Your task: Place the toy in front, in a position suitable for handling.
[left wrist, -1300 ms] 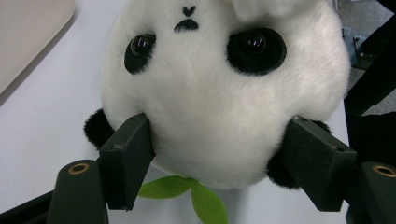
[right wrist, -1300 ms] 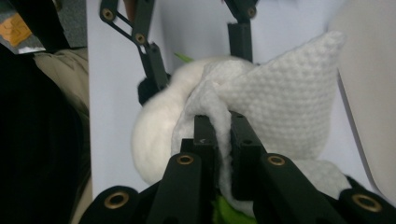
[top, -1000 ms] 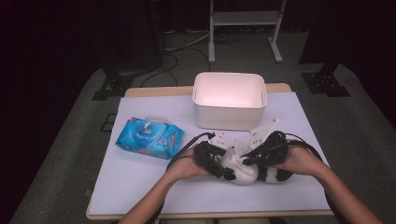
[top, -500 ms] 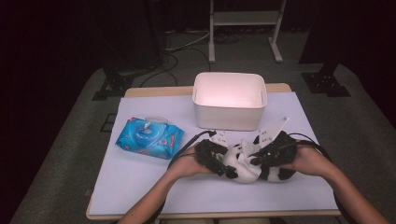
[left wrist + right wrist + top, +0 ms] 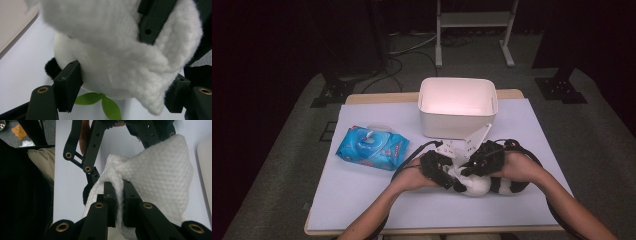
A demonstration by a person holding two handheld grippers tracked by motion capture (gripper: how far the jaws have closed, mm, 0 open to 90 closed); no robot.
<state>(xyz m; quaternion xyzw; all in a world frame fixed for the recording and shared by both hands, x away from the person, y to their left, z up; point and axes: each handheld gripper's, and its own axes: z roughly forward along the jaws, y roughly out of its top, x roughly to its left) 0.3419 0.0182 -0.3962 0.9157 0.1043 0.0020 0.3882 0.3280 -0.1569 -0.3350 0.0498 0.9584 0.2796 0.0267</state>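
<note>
A white plush toy [image 5: 476,186] with black patches lies on the table near the front, right of centre. My left gripper [image 5: 441,171] is shut on it; in the left gripper view the jaws of that gripper [image 5: 122,85] press on both sides of the toy's furry body [image 5: 110,50], with a green leaf [image 5: 100,100] beneath. My right gripper [image 5: 484,159] sits over the toy from the right. It [image 5: 119,188] is shut on a fold of a white dotted wipe [image 5: 160,175], which drapes onto the toy.
A white open bin [image 5: 458,107] stands just behind the grippers. A blue pack of wet wipes [image 5: 371,147] lies at the left on the pale table cover [image 5: 362,200]. Cables trail from both grippers. A dark floor surrounds the table.
My right gripper has shifted left with the wipe, closer over the toy and the left gripper. The left hand has kept still.
</note>
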